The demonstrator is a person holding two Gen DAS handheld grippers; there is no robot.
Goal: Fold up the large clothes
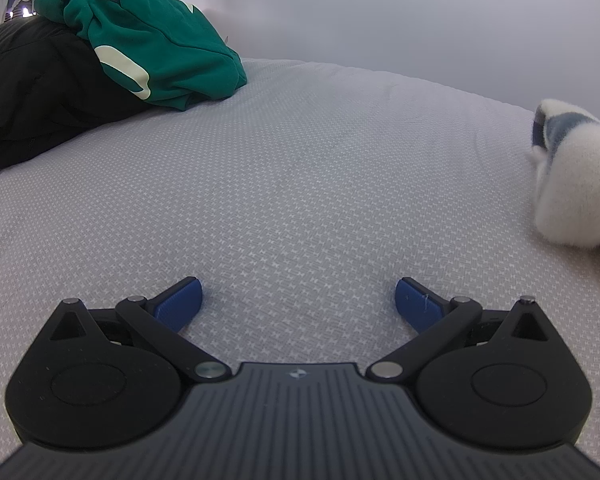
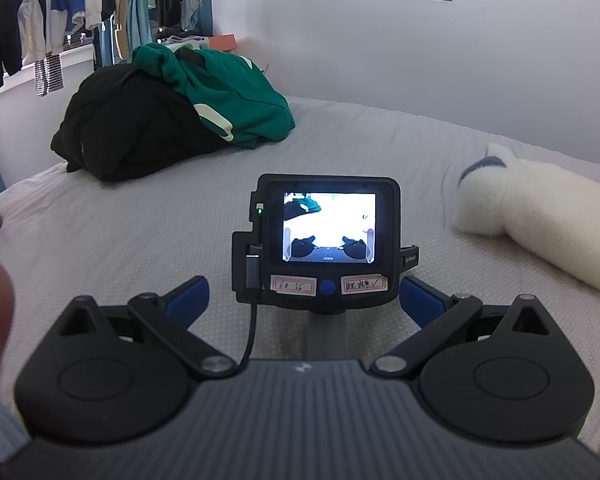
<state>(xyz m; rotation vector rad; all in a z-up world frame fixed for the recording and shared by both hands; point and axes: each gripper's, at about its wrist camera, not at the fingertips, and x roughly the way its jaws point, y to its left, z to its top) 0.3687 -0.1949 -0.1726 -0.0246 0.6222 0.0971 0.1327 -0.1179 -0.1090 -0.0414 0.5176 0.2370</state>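
Both the left gripper and right gripper gape wide and empty; grabbing the green sweatshirt may drag the black garment beneath it.

On the bed, a heap of dark clothing lies toward the far left corner, with a sweatshirt draped on its right side. A plush toy lies along the right edge, well apart from the heap. A camera unit sits between them near the front. Hanging clothes stand behind the far left corner.
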